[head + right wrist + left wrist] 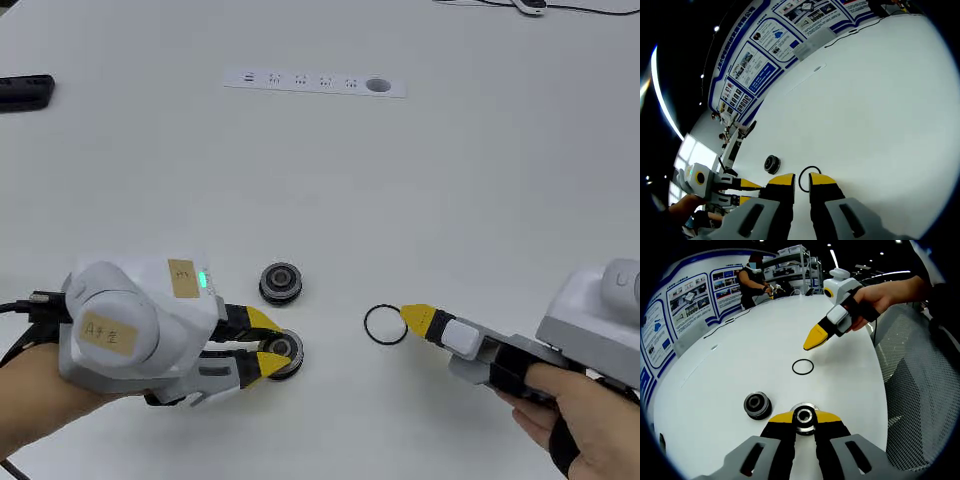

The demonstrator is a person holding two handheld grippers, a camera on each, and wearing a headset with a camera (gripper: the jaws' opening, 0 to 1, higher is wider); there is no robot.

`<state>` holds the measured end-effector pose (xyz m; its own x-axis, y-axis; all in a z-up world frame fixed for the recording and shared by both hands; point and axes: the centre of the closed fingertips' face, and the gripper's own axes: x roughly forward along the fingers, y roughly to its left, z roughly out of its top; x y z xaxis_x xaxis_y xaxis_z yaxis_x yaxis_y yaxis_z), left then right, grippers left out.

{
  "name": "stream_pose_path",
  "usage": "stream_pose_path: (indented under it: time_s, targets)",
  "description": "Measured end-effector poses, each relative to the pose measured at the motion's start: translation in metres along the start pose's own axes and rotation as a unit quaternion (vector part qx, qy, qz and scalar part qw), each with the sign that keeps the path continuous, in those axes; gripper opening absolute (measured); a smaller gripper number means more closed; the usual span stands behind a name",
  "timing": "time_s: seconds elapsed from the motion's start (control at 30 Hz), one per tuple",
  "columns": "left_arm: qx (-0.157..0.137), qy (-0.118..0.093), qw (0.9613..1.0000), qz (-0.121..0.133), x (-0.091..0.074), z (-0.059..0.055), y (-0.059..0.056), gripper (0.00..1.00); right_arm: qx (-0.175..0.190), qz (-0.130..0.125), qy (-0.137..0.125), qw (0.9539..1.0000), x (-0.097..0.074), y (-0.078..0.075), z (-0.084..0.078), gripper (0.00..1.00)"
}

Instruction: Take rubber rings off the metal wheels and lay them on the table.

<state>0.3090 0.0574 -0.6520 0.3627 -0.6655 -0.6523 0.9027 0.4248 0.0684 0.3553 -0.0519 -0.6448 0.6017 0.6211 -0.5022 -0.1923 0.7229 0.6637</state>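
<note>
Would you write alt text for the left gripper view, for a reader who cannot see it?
The left gripper clamps a metal wheel between its yellow tips on a white table. A second wheel lies to its left in the view, and farther on a black rubber ring lies flat, with the right gripper hovering beyond it.

On our white tabletop [450,180], the left gripper [268,343] sits at the near left. Its fingers [262,320] touch a round silver metal wheel [284,350] on either side. A second round metal wheel [281,282] stands just behind the first, apart from it. To the right of both, a thin black rubber ring [385,325] lies flat on the tabletop. The right gripper [415,320] reaches in from the near right, its fingers just beside the ring's right edge. Far behind everything, well apart, lies a long white power strip [315,83].
</note>
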Motion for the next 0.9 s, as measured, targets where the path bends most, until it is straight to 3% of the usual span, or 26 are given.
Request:
stream_pose_path:
  time_s: [0.27,0.43,0.53,0.7,0.8,0.9]
  targets:
    - [-0.001,0.005,1.0000,-0.003,0.000,-0.001,0.000,0.15,-0.004,0.028,0.010,0.9996,0.004,0.017,-0.006,0.12]
    - [-0.006,0.009,0.9999,-0.005,0.000,-0.002,0.001,0.14,-0.003,0.081,0.027,0.9964,0.008,0.044,-0.019,0.13]
    - [-0.006,0.011,0.9999,-0.005,0.000,-0.002,0.001,0.14,0.000,0.118,0.042,0.9922,0.013,0.063,-0.032,0.20]
    - [-0.007,0.008,0.9999,-0.004,0.000,-0.002,0.000,0.13,0.011,0.150,0.063,0.9867,0.020,0.082,-0.048,0.33]
    - [-0.002,0.009,0.9999,-0.006,0.000,-0.002,0.000,0.13,0.023,0.156,0.077,0.9845,0.025,0.087,-0.056,0.43]
    - [0.000,0.009,0.9999,-0.009,0.000,-0.002,0.000,0.13,0.030,0.159,0.083,0.9834,0.028,0.090,-0.059,0.44]
